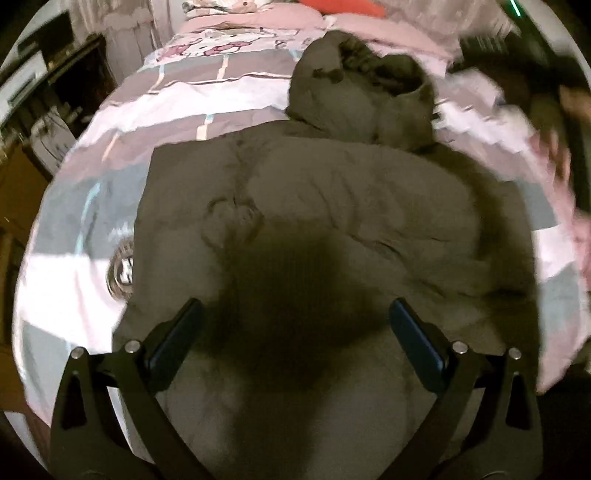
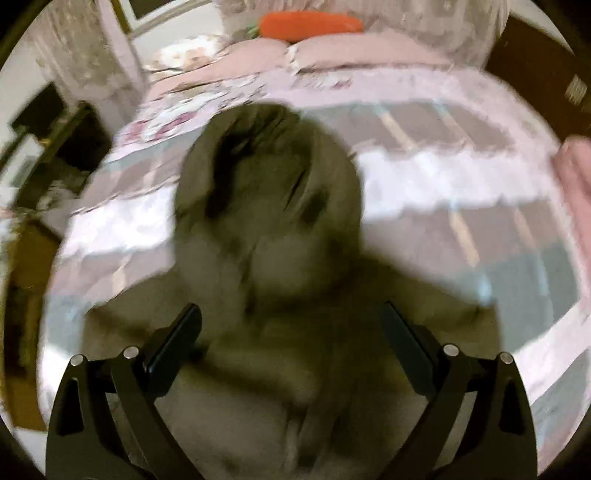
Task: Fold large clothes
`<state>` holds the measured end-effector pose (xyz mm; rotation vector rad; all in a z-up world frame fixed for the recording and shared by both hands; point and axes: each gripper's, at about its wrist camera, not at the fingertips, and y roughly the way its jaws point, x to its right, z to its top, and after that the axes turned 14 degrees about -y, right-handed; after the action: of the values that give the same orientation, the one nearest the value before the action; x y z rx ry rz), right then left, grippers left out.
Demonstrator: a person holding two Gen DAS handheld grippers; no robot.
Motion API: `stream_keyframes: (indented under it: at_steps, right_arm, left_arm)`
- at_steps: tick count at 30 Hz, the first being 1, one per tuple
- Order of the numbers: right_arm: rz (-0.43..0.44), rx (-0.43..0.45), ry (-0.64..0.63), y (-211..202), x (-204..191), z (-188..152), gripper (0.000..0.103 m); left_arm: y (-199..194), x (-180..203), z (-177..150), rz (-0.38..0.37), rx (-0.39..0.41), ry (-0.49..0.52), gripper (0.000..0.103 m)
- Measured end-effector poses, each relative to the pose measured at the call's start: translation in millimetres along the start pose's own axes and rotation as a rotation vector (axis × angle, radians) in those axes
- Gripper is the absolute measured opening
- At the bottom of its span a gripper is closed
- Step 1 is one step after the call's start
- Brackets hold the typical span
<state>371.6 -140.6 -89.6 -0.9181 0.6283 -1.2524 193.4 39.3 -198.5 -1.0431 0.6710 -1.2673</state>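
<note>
Your olive hooded puffer jacket (image 1: 325, 229) lay spread on the bed (image 1: 207, 99), filling the centre and lower part of the left wrist frame. Its hood (image 1: 362, 96) pointed toward the upper middle of the frame, where the pink pillows (image 2: 332, 51) and an orange carrot-shaped cushion (image 2: 310, 22) sat. The long axis ran from the bottom edge of the frame up to the hood.

The body looked gathered into a rough rectangle, with one sleeve seemingly folded in across it, so the side folds were probably done. The hood was not tucked, and the end-to-end fold appeared to be left.

Your left gripper (image 1: 295, 332) hung above the jacket's lower part, jaws spread wide and holding nothing. Your right gripper (image 2: 291, 336) did likewise nearer the hood, jaws wide and empty, in a motion-blurred view.
</note>
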Motion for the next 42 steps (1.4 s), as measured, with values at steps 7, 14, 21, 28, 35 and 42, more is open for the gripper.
stream_keyframes:
  at_steps: [7,14,21,28,35,42]
  right_arm:
    - [-0.106,-0.065,0.059,80,23,58,0.098]
    - [-0.03,-0.082,0.039,99,35,40,0.003]
    - [0.178,0.224,-0.107,-37,23,-25,0.002]
    - [0.262,0.25,-0.3,-143,58,-193,0.0]
    - [0.18,0.1,-0.012,-127,105,-218,0.09]
    - [0.056,0.193,-0.212,-74,37,-69,0.1]
  left_arm:
    - [75,-10,14,0.056,-0.184,-0.08,0.101]
    - [99,-9,9,0.061,-0.204,-0.059,0.101]
    - [105,-7,4,0.049,-0.212,-0.073,0.101]
    - [92,-22,-5,-0.027,-0.2,-0.124,0.101]
    - [61,-42,-20,-0.181,-0.204,-0.289,0.101]
    - [52,-60,-40,-0.214,-0.254,-0.343,0.101]
